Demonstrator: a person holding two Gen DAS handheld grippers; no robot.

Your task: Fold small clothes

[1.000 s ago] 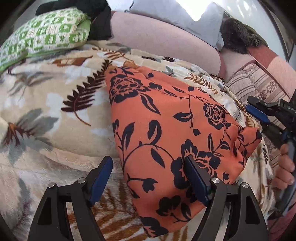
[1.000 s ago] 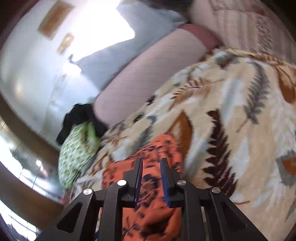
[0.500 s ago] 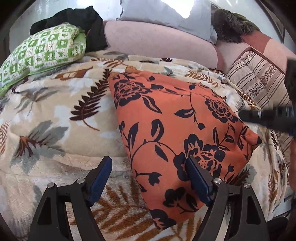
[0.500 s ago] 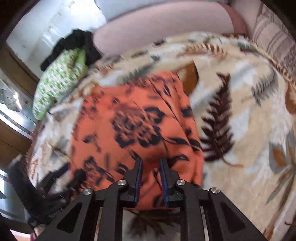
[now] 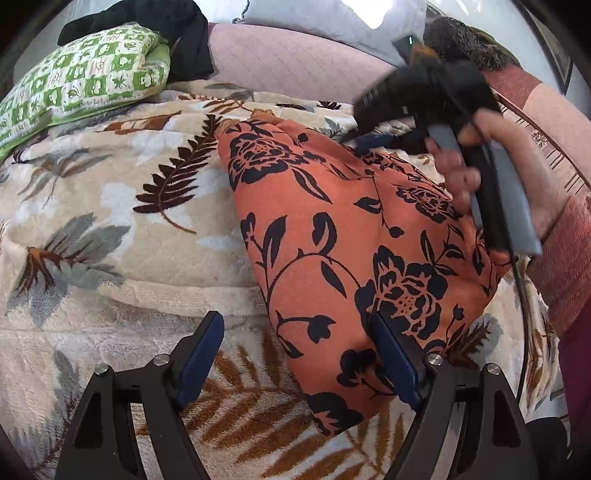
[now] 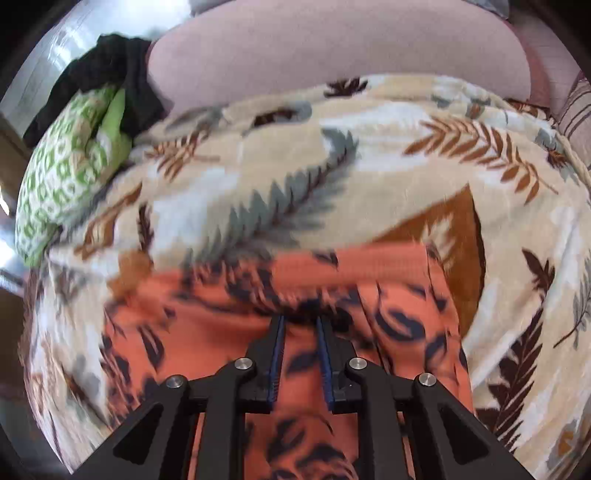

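Note:
An orange garment with black flowers (image 5: 351, 243) lies flat on a leaf-print blanket (image 5: 110, 221). My left gripper (image 5: 295, 350) is open wide, low over the garment's near edge, with one finger over the cloth and one over the blanket. My right gripper (image 6: 299, 325) hovers over the garment's far part (image 6: 221, 332), its jaws a narrow gap apart with nothing between them. In the left wrist view the right gripper (image 5: 373, 142) shows above the garment's far right edge, held by a hand (image 5: 491, 166).
A green checked pillow (image 5: 81, 81) and a black cloth (image 5: 177, 33) lie at the back left. A pink bolster (image 5: 288, 62) runs along the back. A striped cushion (image 5: 554, 147) is at the right.
My right gripper has swung from the garment's right corner up over its far edge. My left gripper has drawn back a little and stays open.

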